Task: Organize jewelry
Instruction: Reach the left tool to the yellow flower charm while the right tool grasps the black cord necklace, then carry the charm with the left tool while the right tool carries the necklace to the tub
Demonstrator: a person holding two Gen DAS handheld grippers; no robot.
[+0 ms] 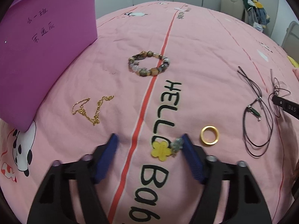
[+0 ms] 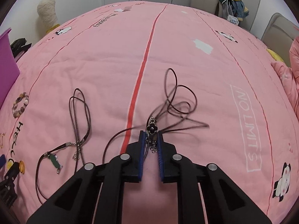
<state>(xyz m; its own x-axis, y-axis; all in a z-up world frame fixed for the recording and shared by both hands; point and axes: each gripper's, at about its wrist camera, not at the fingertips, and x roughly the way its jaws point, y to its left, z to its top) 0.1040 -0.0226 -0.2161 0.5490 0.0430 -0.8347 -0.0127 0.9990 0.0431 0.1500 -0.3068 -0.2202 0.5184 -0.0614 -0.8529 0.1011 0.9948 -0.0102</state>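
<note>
My left gripper [image 1: 149, 140] is open above the pink bedsheet, with a yellow flower charm [image 1: 161, 150] lying just inside its right finger. A gold ring [image 1: 209, 135] lies to its right, a gold chain [image 1: 89, 110] to its left, a beaded bracelet [image 1: 149, 63] further ahead. My right gripper [image 2: 151, 136] is shut on the black flower pendant [image 2: 152, 128] of a dark cord necklace [image 2: 179, 100], whose cord trails ahead of it. A second cord necklace with a green pendant [image 2: 55, 159] lies to the left; it also shows in the left wrist view [image 1: 255, 112].
A purple box [image 1: 43, 43] stands at the left on the bed; its edge shows in the right wrist view [image 2: 7, 61]. The pink bedsheet [image 2: 205, 74] stretches far ahead. Chairs with clothes [image 2: 231, 5] stand beyond the bed. A pink quilt [image 2: 291, 74] lies at the right.
</note>
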